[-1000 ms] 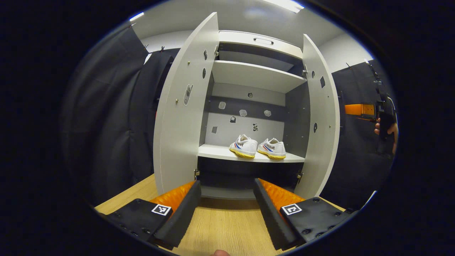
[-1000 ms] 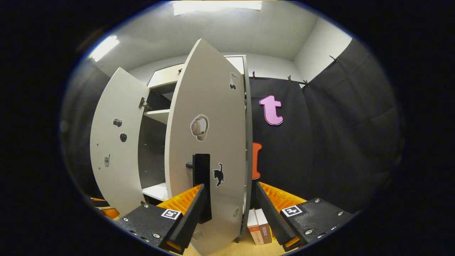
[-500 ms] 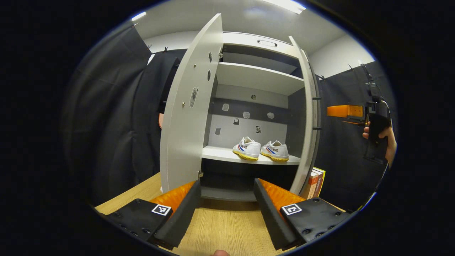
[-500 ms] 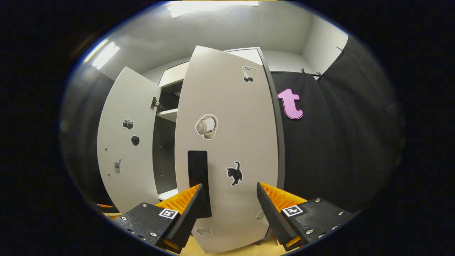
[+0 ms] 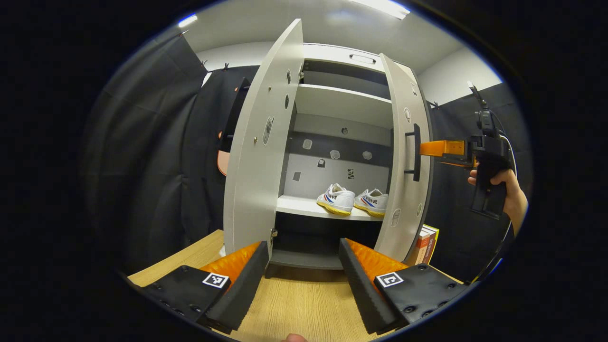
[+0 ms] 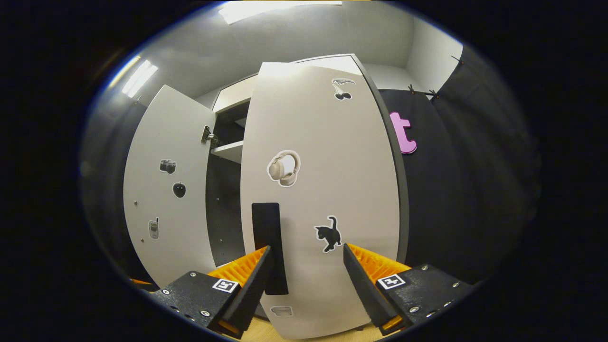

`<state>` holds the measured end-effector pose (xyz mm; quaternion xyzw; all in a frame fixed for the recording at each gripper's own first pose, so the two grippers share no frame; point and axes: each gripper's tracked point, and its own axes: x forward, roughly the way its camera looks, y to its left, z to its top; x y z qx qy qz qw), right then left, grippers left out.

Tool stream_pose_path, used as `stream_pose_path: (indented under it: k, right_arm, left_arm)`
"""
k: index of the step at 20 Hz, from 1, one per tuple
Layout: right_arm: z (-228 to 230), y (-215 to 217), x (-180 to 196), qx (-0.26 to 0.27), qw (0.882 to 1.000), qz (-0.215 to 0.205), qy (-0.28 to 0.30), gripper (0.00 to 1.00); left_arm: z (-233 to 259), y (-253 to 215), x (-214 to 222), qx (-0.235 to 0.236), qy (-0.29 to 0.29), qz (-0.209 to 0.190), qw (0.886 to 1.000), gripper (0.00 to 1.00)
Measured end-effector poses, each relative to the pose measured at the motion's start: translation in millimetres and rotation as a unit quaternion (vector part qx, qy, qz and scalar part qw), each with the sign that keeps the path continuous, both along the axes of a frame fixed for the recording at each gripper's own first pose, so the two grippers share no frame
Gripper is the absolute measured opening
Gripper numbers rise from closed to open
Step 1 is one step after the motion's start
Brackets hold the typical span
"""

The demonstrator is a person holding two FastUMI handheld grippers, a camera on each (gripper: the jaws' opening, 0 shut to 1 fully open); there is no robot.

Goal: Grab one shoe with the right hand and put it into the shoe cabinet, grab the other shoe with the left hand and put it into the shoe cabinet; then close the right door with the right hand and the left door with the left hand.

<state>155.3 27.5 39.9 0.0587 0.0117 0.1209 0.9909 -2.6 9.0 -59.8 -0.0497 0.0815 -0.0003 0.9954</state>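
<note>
Two white shoes (image 5: 354, 200) with yellow soles stand side by side on the lower shelf of the grey shoe cabinet (image 5: 342, 102). My left gripper (image 5: 303, 266) hangs open over the wooden table, well in front of the cabinet. The left door (image 5: 259, 142) stands wide open. The right door (image 5: 403, 161) is swung partway shut and hides part of the right shoe. My right gripper (image 6: 306, 266) is open and pressed close to the right door's outer face (image 6: 323, 190), beside its black handle (image 6: 267, 237). In the left gripper view the right gripper (image 5: 434, 148) touches the door near the handle (image 5: 415, 152), held by a hand (image 5: 513, 190).
Books (image 5: 425, 243) stand on the table to the right of the cabinet. The wooden table (image 5: 304, 304) stretches in front of it. Black cloth walls surround the booth on both sides. The left door (image 6: 166, 190) with stickers stands open in the right gripper view.
The right door has swung further toward shut, pushed by the right gripper, and now covers part of the right shoe. The left gripper has shifted only slightly.
</note>
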Motion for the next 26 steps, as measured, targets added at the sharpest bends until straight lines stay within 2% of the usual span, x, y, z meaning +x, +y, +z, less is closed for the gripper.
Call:
stream_pose_path:
  k: [8, 13, 19, 26]
  right_arm:
    - [-10, 22, 37, -0.008, 1.0, -0.007, 0.004, 0.91]
    - [-14, 25, 49, -0.002, 1.0, -0.01, 0.001, 0.91]
    - [-17, 29, 62, -0.006, 1.0, -0.026, -0.001, 0.91]
    - [-11, 20, 45, -0.001, 0.999, -0.037, -0.001, 0.92]
  left_arm:
    - [-3, 1, 0, 0.002, 0.004, -0.001, 1.0, 0.97]
    - [-2, -1, 5, 0.006, 0.002, -0.005, 1.0, 0.97]
    - [0, -9, 5, -0.01, 0.002, -0.01, 1.0, 0.97]
    - [3, -13, 6, -0.008, 0.0, -0.014, 1.0, 0.97]
